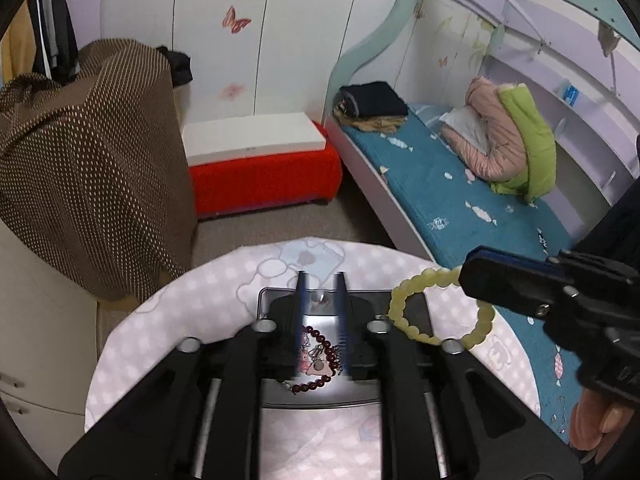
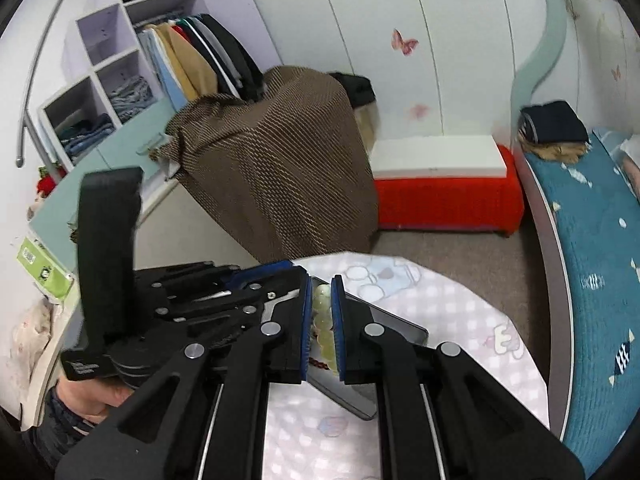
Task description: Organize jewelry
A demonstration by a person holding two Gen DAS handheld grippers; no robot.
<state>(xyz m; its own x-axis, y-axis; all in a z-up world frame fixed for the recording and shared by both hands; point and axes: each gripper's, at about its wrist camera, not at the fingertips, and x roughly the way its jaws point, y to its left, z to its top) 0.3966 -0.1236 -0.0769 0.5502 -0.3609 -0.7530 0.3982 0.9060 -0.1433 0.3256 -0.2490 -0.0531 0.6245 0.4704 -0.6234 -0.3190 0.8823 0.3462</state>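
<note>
Left wrist view: left tongs (image 1: 322,320) hang over a dark tray (image 1: 320,394) on the desk (image 1: 192,312), fingers parted by a narrow gap, gripping nothing that can be made out. Between and below them a dark red bead bracelet (image 1: 320,354) with small charms lies in the tray. Right of the tray's far edge, a pale yellow bead bracelet (image 1: 440,306) is held up by the right tongs (image 1: 476,280); its ring faces the camera, tilted, long axis running from upper right to lower left, lower arc over the tray's right rim.

Right wrist view: right tongs (image 2: 322,328) nearly closed on the pale yellow bead bracelet (image 2: 324,320), beads stacked edge-on between the blue pads (image 2: 338,328), above the tray (image 2: 400,326).
</note>
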